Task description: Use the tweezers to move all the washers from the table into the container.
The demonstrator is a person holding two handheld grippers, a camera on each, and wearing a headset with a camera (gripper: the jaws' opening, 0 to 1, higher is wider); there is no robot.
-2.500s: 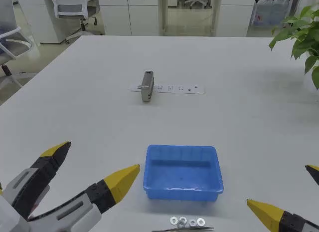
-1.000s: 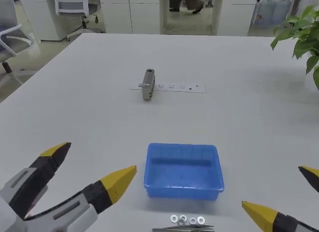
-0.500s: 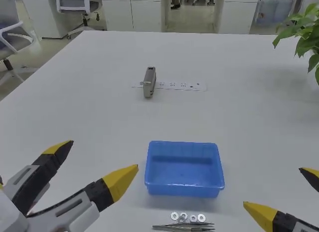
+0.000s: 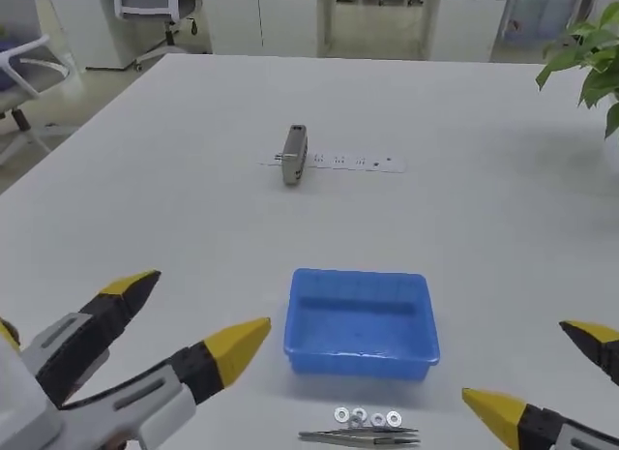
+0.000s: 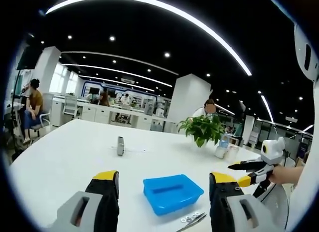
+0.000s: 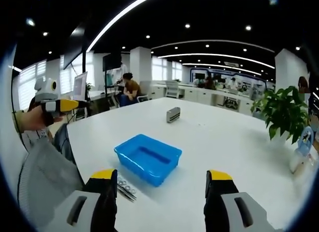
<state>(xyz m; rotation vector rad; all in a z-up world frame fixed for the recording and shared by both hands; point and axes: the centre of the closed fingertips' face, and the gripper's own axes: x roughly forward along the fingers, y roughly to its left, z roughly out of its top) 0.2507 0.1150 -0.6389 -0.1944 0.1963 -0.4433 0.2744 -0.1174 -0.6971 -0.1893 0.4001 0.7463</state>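
While both the left claw [image 4: 200, 305] and the right claw [image 4: 527, 365] hang apart and empty, best pinch the tweezers [image 4: 358, 435], lying on the worktop [image 4: 464, 218] at 6 o'clock of the blue bin [image 4: 360, 322] just beside the washers [image 4: 368, 417], at mid-length

Open-plan office, swivel chairs [image 4: 145, 3], white cabinets [image 4: 261, 19], ceiling light strips [image 5: 164, 8]

Right gripper [image 4: 519, 363]: body cut off by the right and bottom edges of the head view.
Left gripper [image 4: 205, 300]: rear cut off at bottom-left.
Washers [image 4: 367, 417]: too small to count surely, perhaps four.
Plant [image 4: 590, 53]: cropped at the right edge.
Strip [image 4: 353, 162]: markings illegible.
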